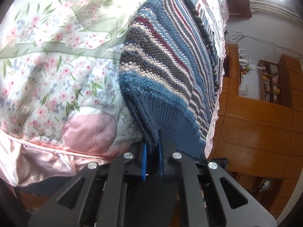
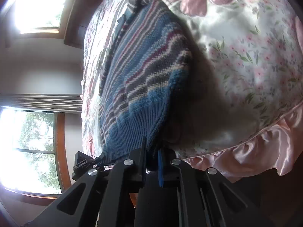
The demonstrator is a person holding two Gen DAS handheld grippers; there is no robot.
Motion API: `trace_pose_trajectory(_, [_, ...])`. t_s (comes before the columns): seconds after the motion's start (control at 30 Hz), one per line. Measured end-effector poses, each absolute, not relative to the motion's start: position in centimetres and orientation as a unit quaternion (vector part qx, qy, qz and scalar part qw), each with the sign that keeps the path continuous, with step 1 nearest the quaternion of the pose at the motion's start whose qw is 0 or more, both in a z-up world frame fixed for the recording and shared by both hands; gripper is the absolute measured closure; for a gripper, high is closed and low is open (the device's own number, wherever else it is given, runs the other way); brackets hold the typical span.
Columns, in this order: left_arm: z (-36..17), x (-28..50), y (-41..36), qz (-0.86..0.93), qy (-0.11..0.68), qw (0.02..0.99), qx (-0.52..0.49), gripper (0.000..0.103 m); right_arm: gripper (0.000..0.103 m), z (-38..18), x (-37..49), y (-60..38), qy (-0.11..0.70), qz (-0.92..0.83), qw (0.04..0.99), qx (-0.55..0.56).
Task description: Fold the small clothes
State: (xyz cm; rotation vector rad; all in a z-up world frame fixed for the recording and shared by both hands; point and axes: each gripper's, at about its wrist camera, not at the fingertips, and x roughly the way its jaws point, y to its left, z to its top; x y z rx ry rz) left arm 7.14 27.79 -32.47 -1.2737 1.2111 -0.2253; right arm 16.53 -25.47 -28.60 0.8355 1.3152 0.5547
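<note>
Risk of slip: the left gripper (image 1: 152,147) and the right gripper (image 2: 151,149) each pinch only the ribbed hem of the blue, grey, cream and maroon striped knitted sweater (image 1: 166,71); thick, stretchy knit could creep out from between the fingers if either hand pulls hard or unevenly.
Risk of skew: if one corner is carried further than the other, the fold would likely land crooked, judging by how loosely the body of the garment hangs.
Risk of snag: the pink satin ruffle (image 2: 265,151) edging the floral quilted bedspread (image 1: 56,66) lies just beside both grips; a low sweep could drag it along with the hem.
Left fingers: closed narrow on a bunched corner of the sweater's blue hem, the knit pressed between the blue pads.
Right fingers: closed narrow on the opposite hem corner, the cloth wedged between them; shadow hides the exact bite.
Sweater's place: spread over the bedspread, hem end at the bed's ruffled edge and collar end far across it, away from both grippers.
Fabric at the grips: rising straight out of each pair of fingers, touching them, then fanning wide onto the bedspread.
Stage, as judged: both corners held, fold not yet made.
</note>
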Motion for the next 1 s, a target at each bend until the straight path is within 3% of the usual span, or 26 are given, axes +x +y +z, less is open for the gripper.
trace_pose_trajectory(0.57, [-19.8,11.2,29.4,-0.159,0.430,0.719,-0.523,0.096,0.094,-17.5,21.9,-24.1,0.508,0.302,0.726,0.352])
trace_pose_trajectory(1.0, [-14.6,18.1,32.1,-0.176,0.396,0.742,-0.511,0.096,0.094,-10.5,30.1,-21.6,0.464,0.311,0.766,0.318])
